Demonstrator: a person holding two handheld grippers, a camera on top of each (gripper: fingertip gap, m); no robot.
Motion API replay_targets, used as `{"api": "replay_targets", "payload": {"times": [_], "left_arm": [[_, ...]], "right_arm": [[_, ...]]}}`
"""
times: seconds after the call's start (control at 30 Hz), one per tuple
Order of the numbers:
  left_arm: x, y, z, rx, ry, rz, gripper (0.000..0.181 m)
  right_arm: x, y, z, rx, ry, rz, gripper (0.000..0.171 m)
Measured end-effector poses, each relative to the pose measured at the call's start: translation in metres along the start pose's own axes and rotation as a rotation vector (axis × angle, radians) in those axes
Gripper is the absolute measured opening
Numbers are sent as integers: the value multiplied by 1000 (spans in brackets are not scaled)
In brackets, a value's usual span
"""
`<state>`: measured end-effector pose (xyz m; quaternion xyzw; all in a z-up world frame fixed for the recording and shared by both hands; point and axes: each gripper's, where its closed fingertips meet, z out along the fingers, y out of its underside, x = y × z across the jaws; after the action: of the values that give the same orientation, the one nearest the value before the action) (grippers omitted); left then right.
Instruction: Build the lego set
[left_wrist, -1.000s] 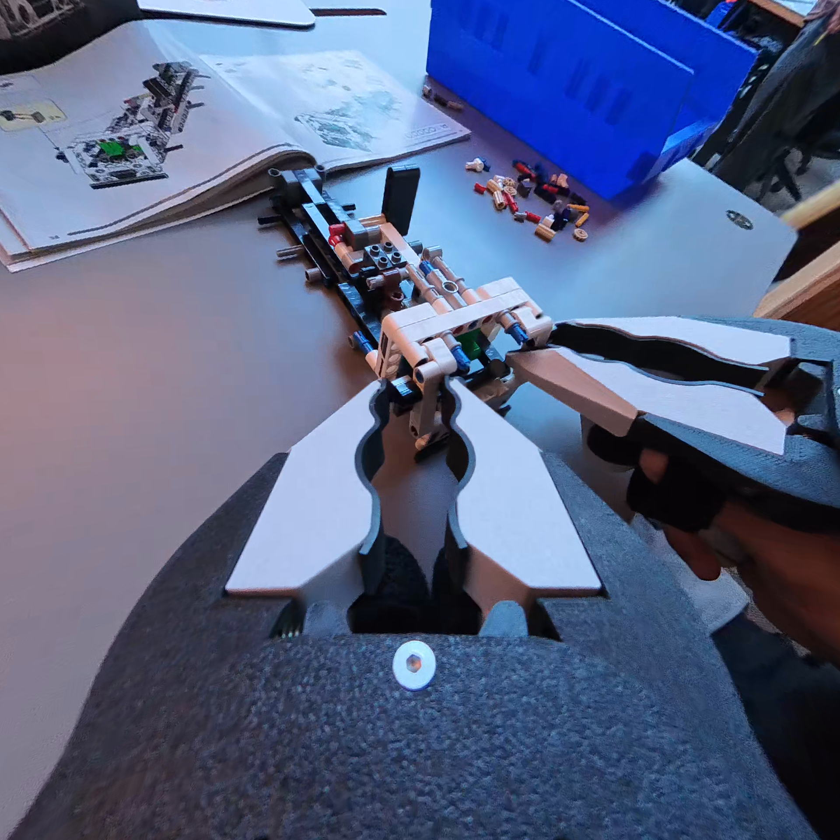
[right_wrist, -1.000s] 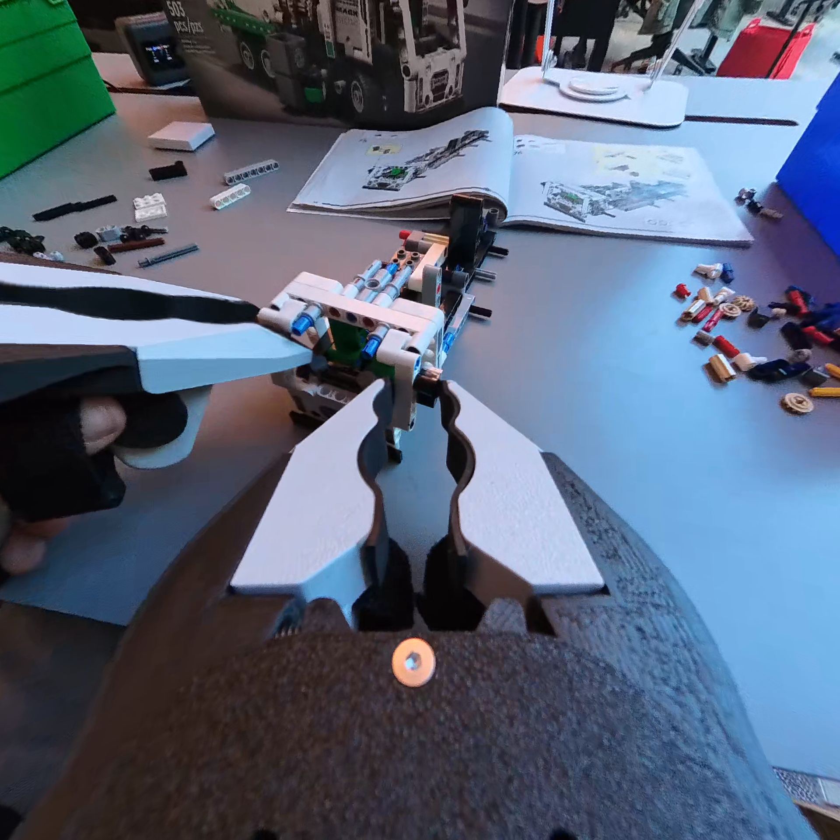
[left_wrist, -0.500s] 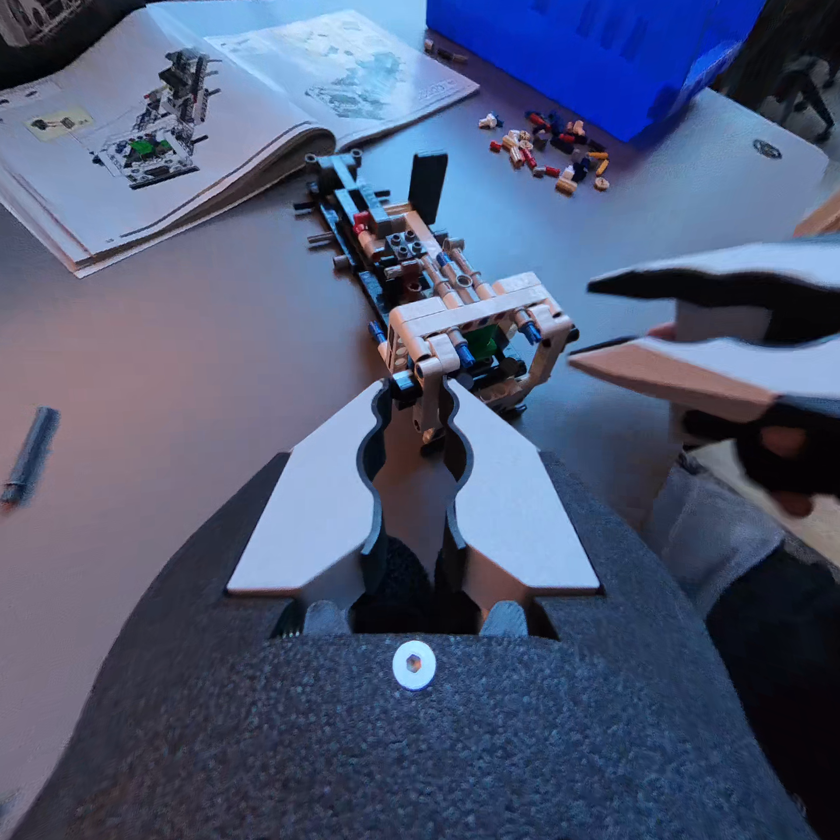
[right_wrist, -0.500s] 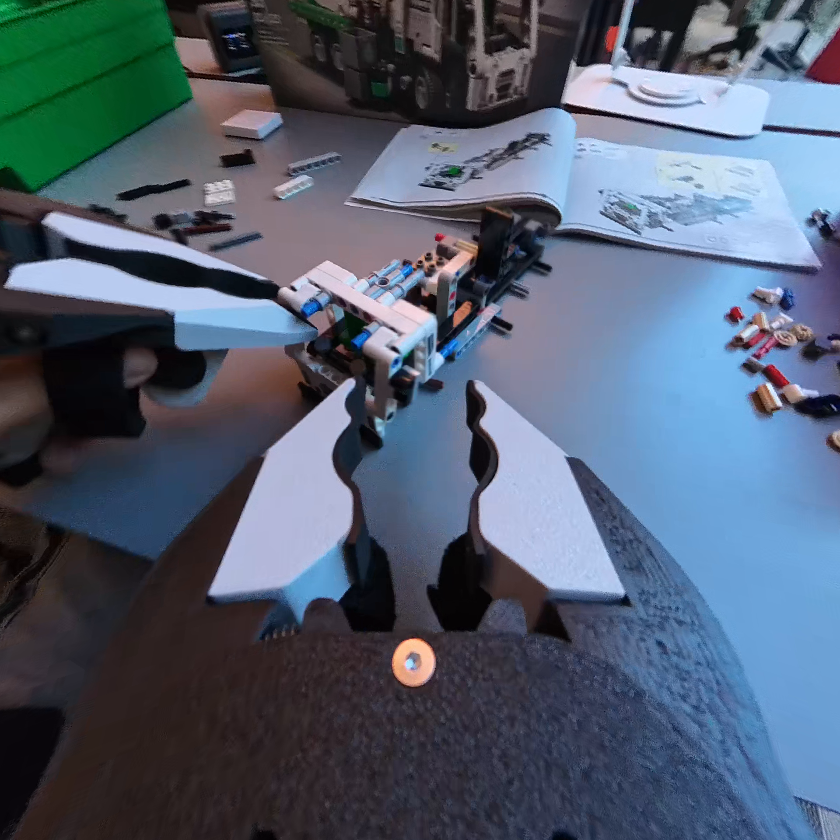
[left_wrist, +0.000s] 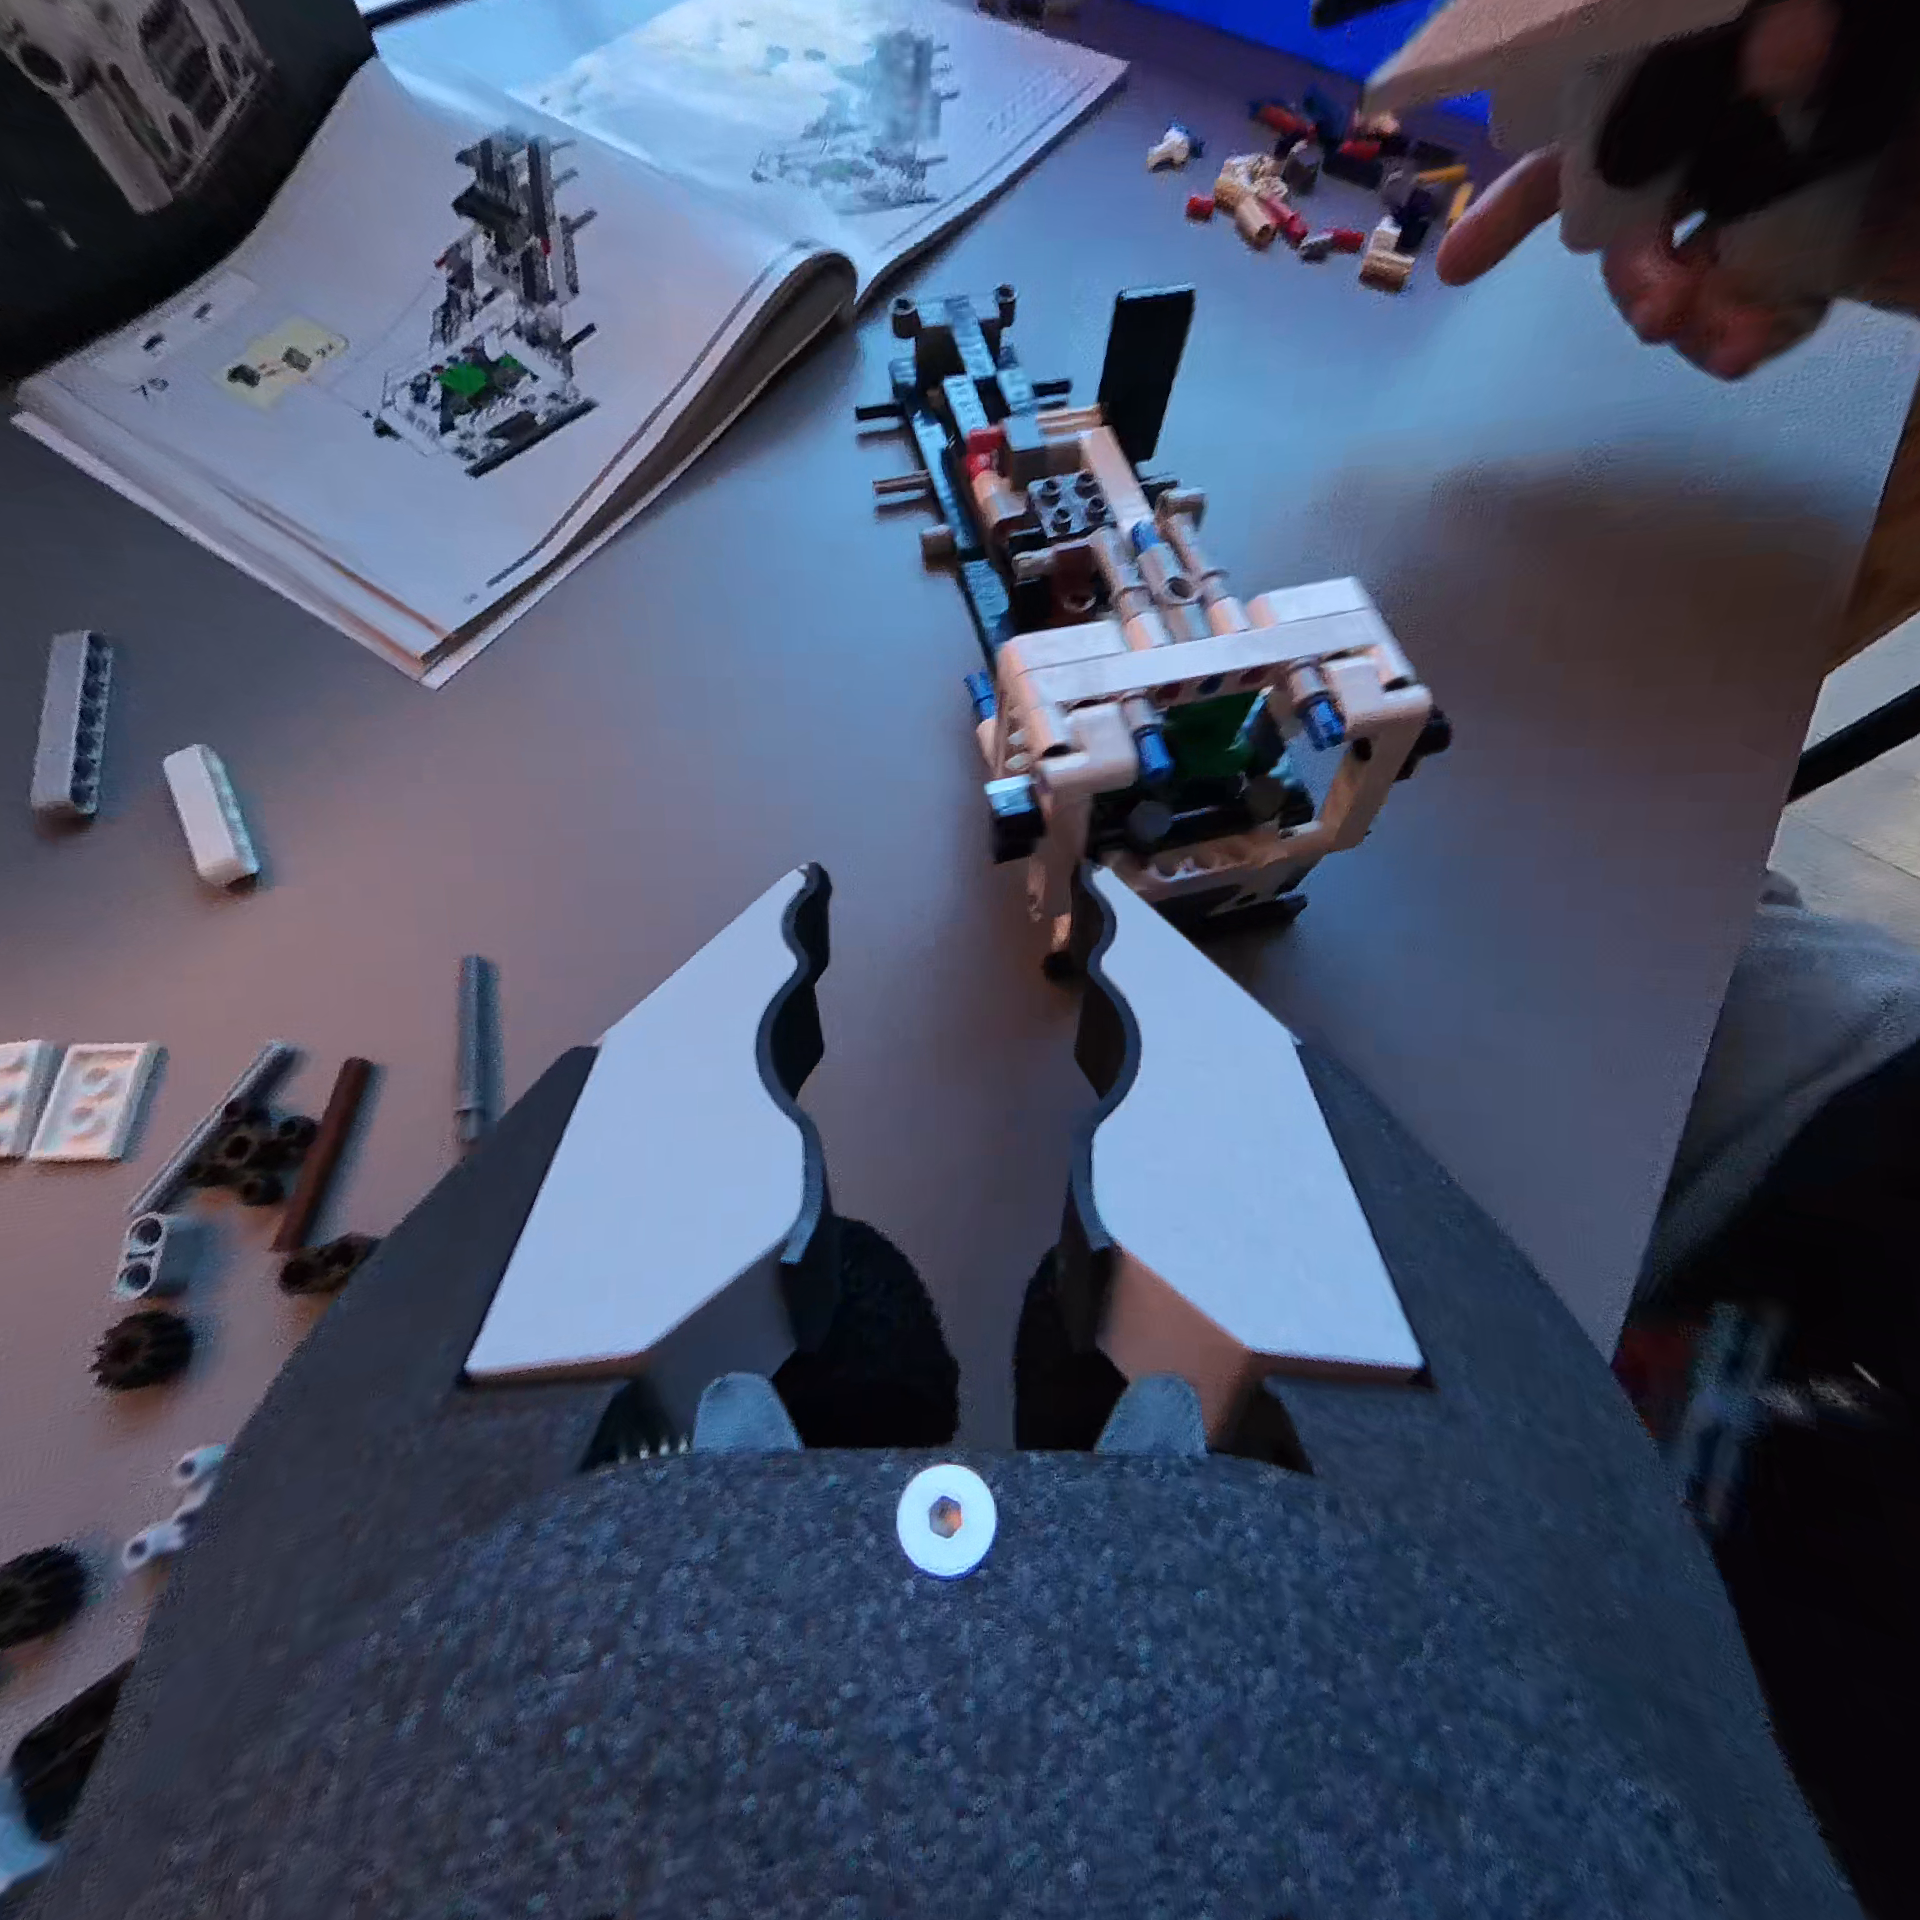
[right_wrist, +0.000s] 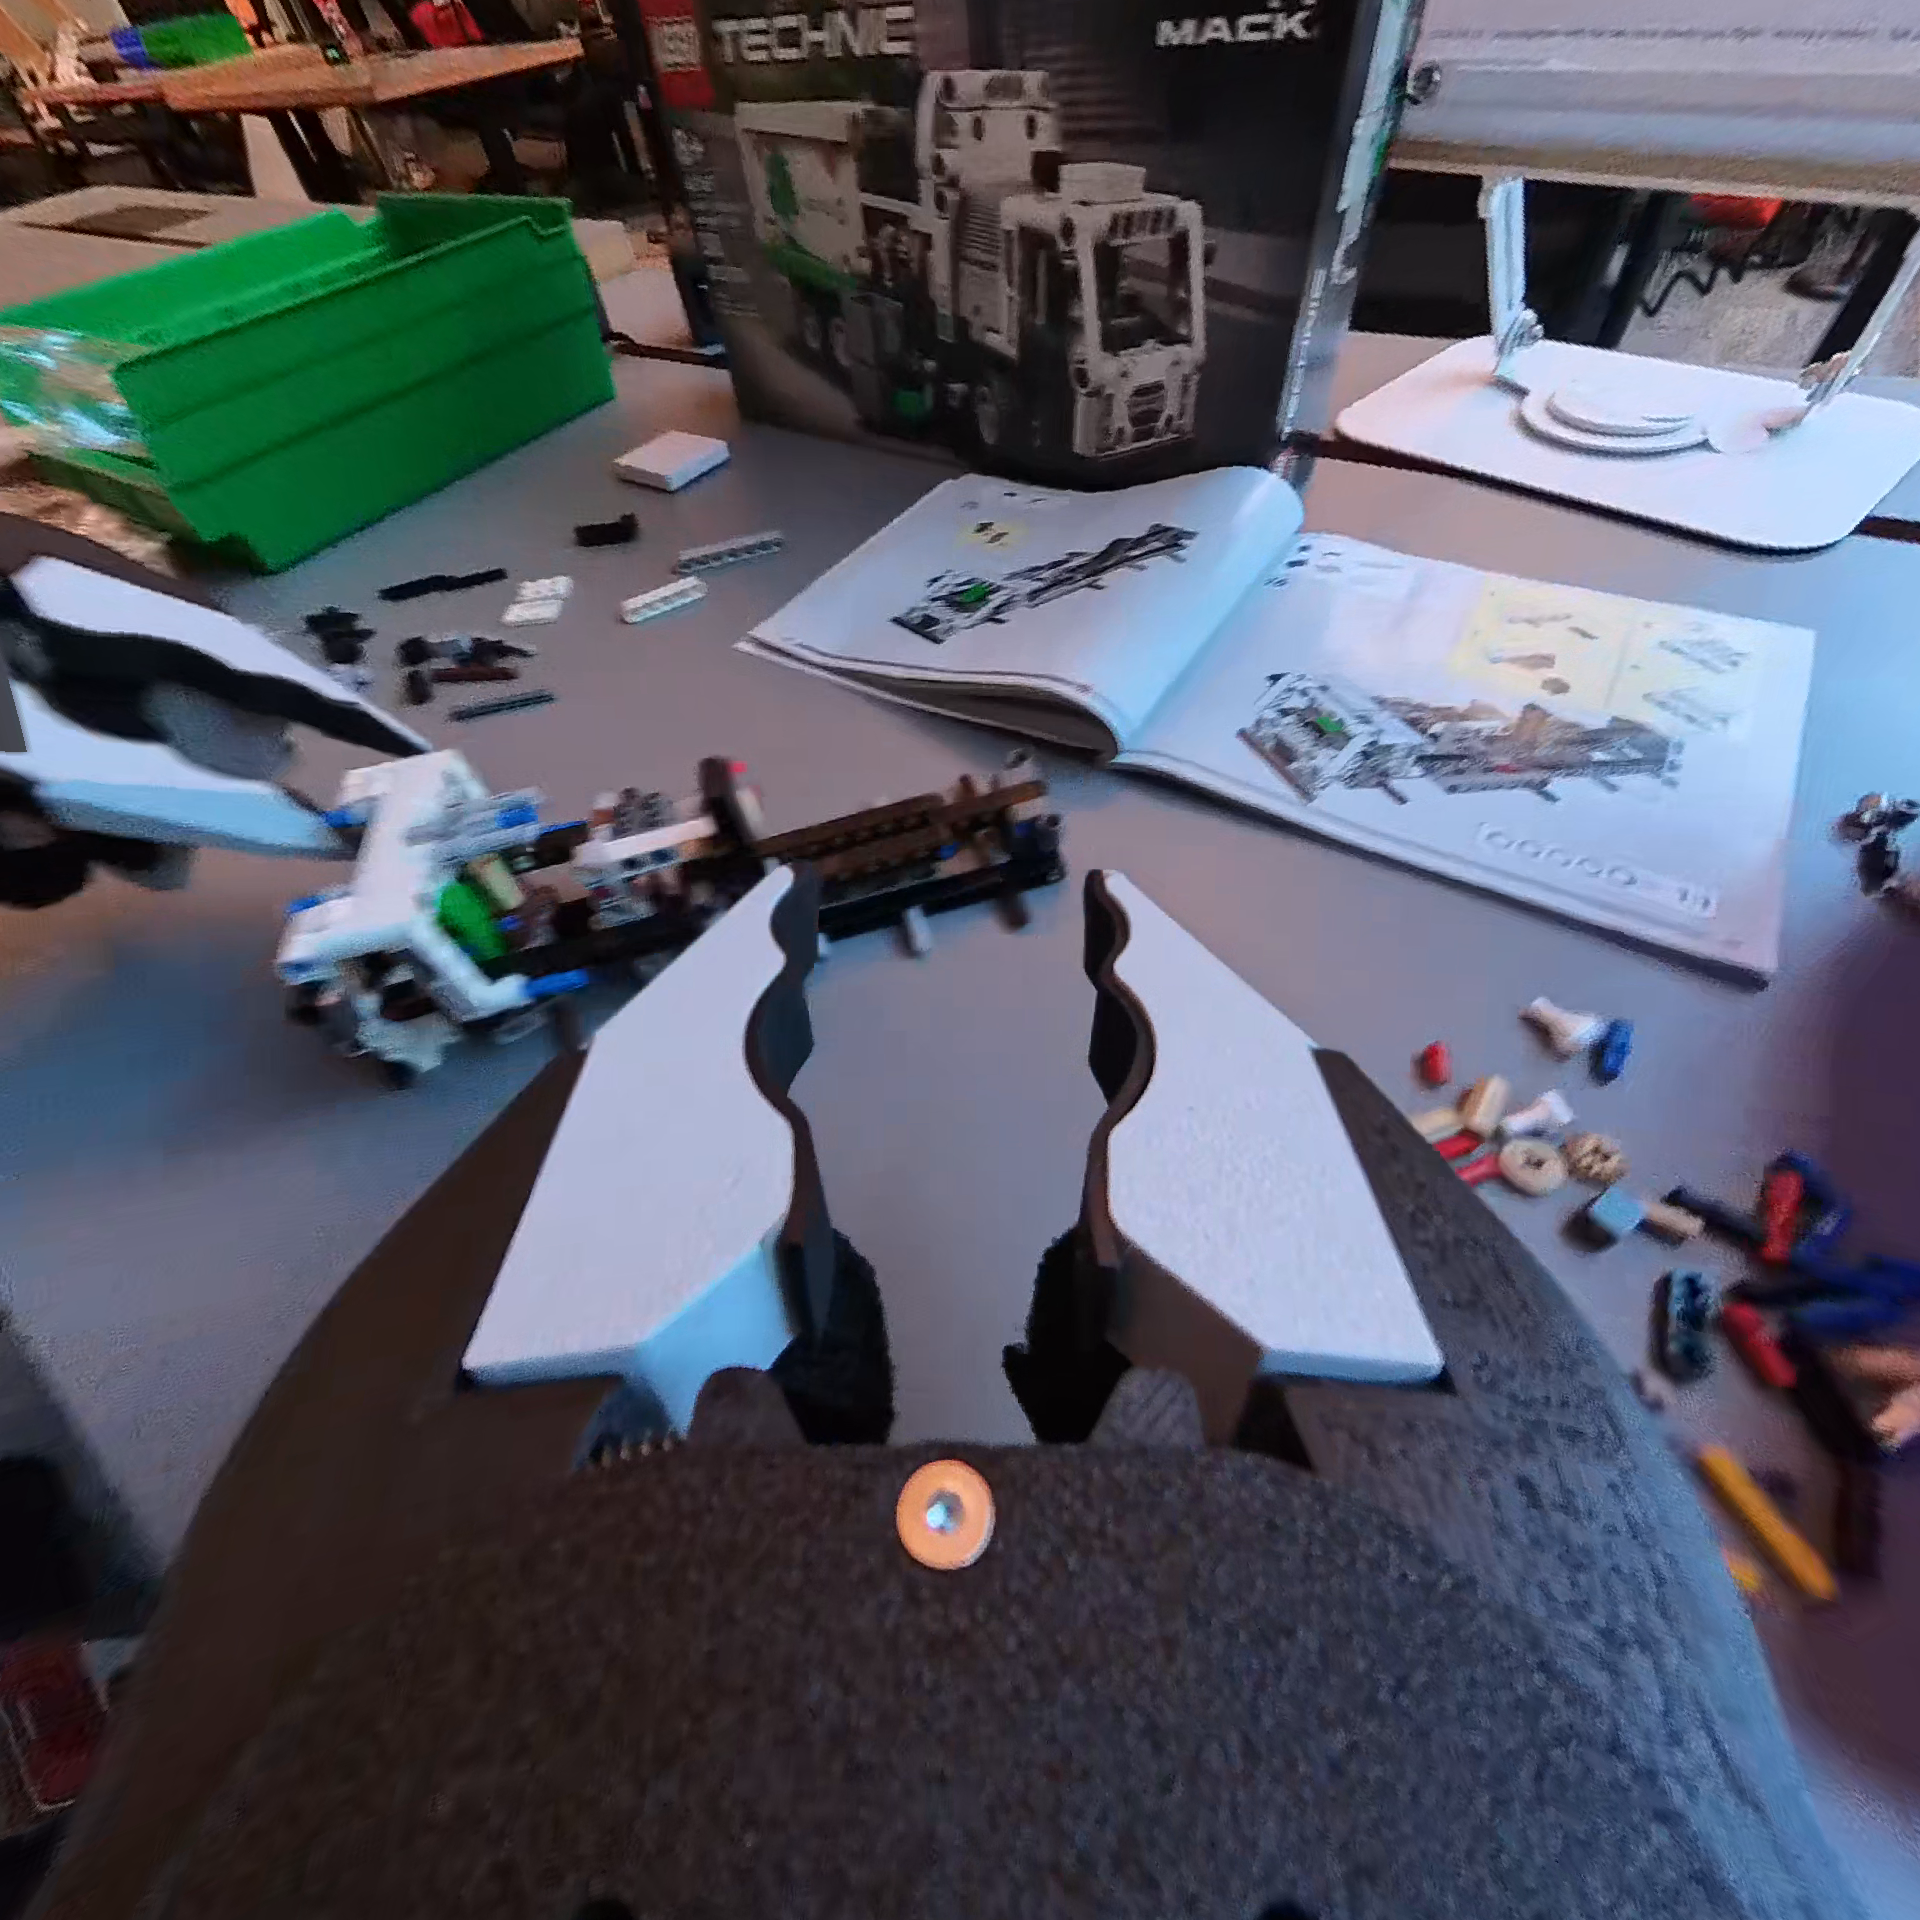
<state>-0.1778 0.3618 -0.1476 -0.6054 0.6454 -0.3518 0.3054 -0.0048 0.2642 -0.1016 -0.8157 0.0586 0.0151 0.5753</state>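
- Risk first: the half-built truck chassis (left_wrist: 1153, 644) lies near the bench's right edge with neither gripper holding it, so a careless nudge on its white cab frame could, I judge, slide it toward that edge or pop a blue pin loose.
- Second hazard: the loose connector pile (right_wrist: 1662, 1195) at the far right sits close to the right gripper (right_wrist: 940, 899); a sweep there would probably scatter small pieces.
- Left gripper (left_wrist: 951, 894): fingers spread wide, empty; its right fingertip (left_wrist: 1117, 909) lies just beside the cab's lower white beam, and contact cannot be told.
- Right gripper: fingers spread, holding nothing, hovering above bare bench between chassis and pile.
- Instruction booklet (right_wrist: 1195, 644) lies open beyond the chassis, toward the far edge.
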Motion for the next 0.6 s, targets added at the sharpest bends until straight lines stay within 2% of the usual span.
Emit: {"api": "replay_targets", "payload": {"times": [0.13,0.23,0.33,0.43,0.6], "left_arm": [[-20,1,-13,6,49,-133,46],[-37,-24,-29,171,93,-278,46],[-55,-55,-39,338,101,-342,47],[-62,-91,-37,465,66,-308,45],[-61,-105,5,346,-65,-146,46]], "right_arm": [[31,-5,26,-38,5,25,51],[45,0,39,-83,24,2,46],[63,7,44,-131,90,-46,44],[77,3,42,-145,115,-19,43],[94,9,42,-176,113,30,36]]}}
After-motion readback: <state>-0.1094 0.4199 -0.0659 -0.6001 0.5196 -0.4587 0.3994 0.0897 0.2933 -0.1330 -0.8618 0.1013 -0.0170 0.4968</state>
